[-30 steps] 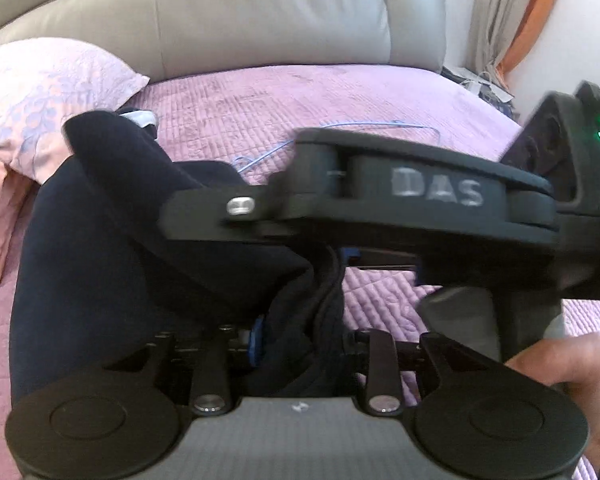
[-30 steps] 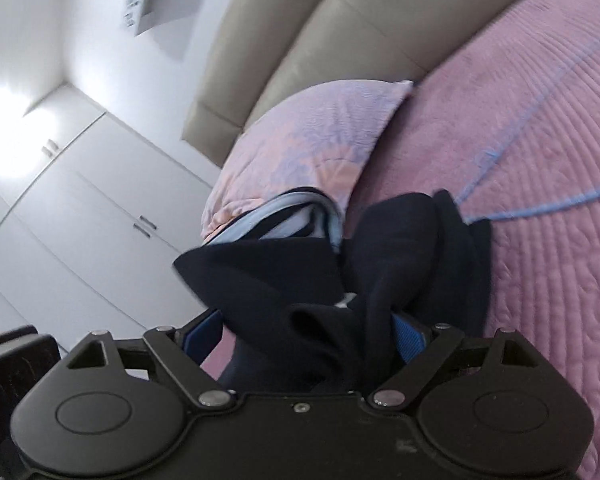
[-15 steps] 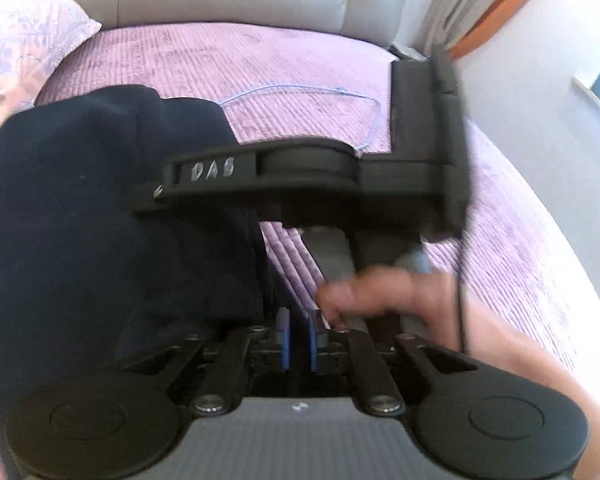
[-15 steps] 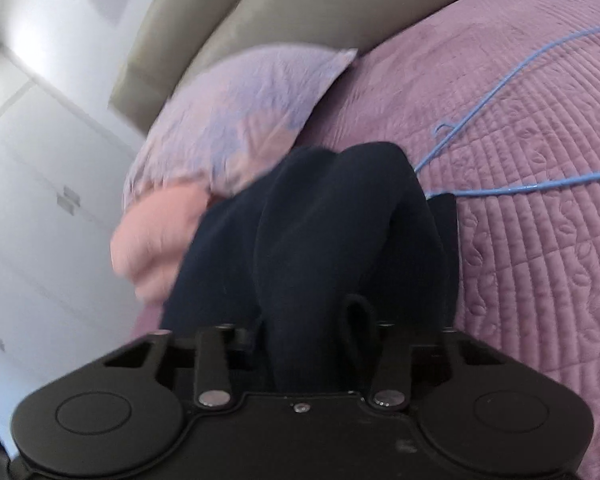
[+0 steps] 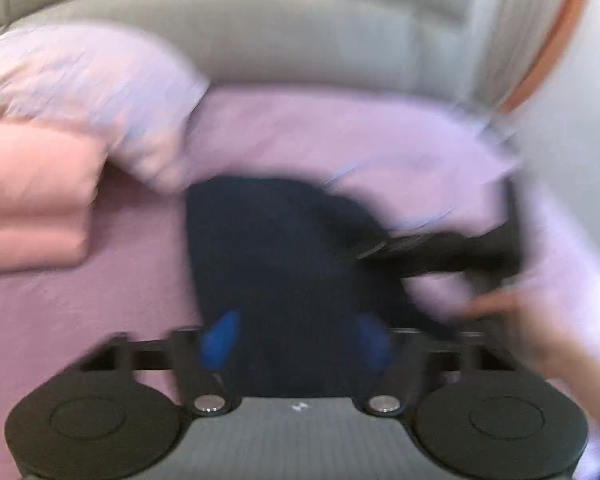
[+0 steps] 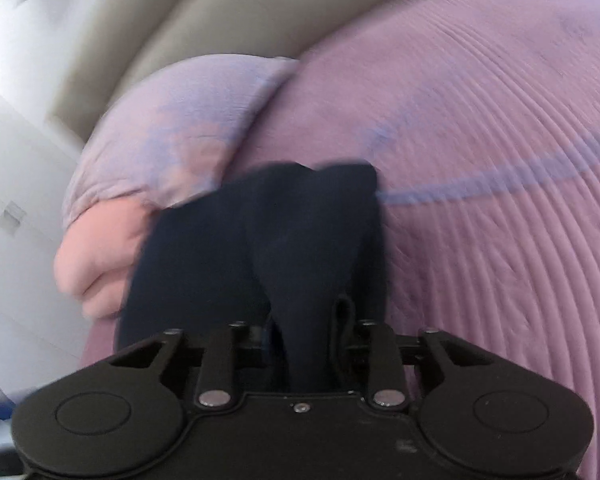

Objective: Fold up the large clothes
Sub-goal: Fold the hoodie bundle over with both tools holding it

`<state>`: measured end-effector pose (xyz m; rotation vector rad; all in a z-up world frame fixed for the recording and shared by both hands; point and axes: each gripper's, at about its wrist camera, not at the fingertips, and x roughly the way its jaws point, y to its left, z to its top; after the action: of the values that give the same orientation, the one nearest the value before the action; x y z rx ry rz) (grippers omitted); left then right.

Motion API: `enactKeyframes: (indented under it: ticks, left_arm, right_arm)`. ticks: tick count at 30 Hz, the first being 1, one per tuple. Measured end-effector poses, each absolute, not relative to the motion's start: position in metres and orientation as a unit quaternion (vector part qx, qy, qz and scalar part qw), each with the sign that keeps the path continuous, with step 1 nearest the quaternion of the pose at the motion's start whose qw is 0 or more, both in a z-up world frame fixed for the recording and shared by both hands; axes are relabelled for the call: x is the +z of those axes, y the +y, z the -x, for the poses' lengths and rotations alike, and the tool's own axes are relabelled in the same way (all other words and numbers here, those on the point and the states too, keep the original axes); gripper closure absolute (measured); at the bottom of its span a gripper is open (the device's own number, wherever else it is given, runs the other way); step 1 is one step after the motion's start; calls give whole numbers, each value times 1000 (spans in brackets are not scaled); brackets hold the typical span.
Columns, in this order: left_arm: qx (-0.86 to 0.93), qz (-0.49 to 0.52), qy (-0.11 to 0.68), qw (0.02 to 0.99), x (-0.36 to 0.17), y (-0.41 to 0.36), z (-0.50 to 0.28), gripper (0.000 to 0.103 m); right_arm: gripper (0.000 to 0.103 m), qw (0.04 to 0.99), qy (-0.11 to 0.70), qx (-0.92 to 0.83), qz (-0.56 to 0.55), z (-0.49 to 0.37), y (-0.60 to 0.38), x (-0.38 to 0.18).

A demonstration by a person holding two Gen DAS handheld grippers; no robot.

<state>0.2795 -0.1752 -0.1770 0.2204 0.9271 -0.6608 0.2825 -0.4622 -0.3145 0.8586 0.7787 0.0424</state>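
Right hand-held gripper (image 6: pixel 306 344): jaws drawn in narrow, clamped on a bunched fold of the dark navy garment (image 6: pixel 260 248). Cloth rises from between the fingers and spreads away from the camera, its far edge lying against the lilac pillow (image 6: pixel 172 132) and the folded pink blanket (image 6: pixel 96 264). A small loop of the same fabric stands just beside the right finger.

Left hand-held gripper (image 5: pixel 296 340): jaws opening, blue pads (image 5: pixel 220 336) set apart on either side of the garment (image 5: pixel 276 256). Fabric lies between them; frame is motion-blurred, so contact of pads with cloth cannot be confirmed, and they appear clear of it.

Garment location: on the purple quilted bedspread (image 6: pixel 500 200), toward the pillow side of the bed, in a rumpled mound.

Left wrist view also shows the right hand-held gripper as a black bar entering from the right onto the garment, with the person's hand (image 5: pixel 540 320) behind it, blurred.

Surroundings: thin blue cord (image 6: pixel 480 184) runs across the bedspread to the garment's far right corner. Grey padded headboard (image 5: pixel 300 40) behind the pillow. White cupboard doors (image 6: pixel 12 200) at left of the right wrist view. Curtain with orange edge (image 5: pixel 540 52) at upper right of the left wrist view.
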Motion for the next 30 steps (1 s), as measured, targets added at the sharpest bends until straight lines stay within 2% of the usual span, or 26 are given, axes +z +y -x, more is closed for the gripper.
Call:
enactKeyframes:
  ticks: [1, 3, 8, 12, 13, 14, 15, 18, 21, 22, 24, 26, 27, 29, 30]
  left_arm:
    - [-309, -107, 465, 823, -193, -175, -288, 54]
    - [-310, -101, 470, 820, -208, -169, -290, 51]
    - [-330, -142, 440, 823, -210, -168, -266, 46]
    - [-333, -149, 431, 825, -214, -165, -259, 46]
    - [-335, -148, 430, 825, -213, -160, -253, 46]
    - [-336, -148, 429, 825, -211, -158, -248, 45]
    - [-338, -147, 430, 824, -210, -156, -248, 45]
    - [-349, -134, 438, 817, -200, -148, -248, 45]
    - [-358, -134, 413, 827, -185, -140, -244, 37]
    - [-358, -134, 408, 829, -183, -139, -244, 35]
    - [-355, -130, 429, 820, -189, -140, -250, 39]
    - [-351, -112, 475, 799, -206, -142, -260, 49]
    - [-354, -97, 491, 790, -216, -141, -264, 51]
    - [-353, -78, 504, 785, -226, -137, -268, 51]
    - [-355, -77, 501, 785, -226, -135, -267, 52]
  right_arm:
    - [60, 823, 366, 31, -434, -280, -468, -317]
    - [28, 829, 367, 24, -422, -270, -472, -307]
    - [22, 838, 386, 50, -382, -234, -463, -279]
    - [21, 816, 433, 51, -380, -213, -446, -285]
    - [23, 818, 431, 42, -378, -204, -443, -287]
    - [48, 823, 416, 34, -386, -195, -440, -287]
    - [91, 821, 388, 39, -417, -183, -440, -288]
    - [92, 824, 315, 60, -468, -155, -436, -274]
    - [93, 846, 267, 71, -456, -130, -437, -251]
    - [93, 853, 268, 59, -443, -126, -437, -250]
    - [93, 854, 307, 36, -418, -128, -438, -266]
    - [93, 828, 354, 30, -434, -134, -440, -295]
    - [92, 815, 380, 23, -437, -138, -440, -309]
    - [89, 804, 408, 16, -433, -139, -438, -327]
    - [83, 800, 406, 21, -441, -138, -440, -328]
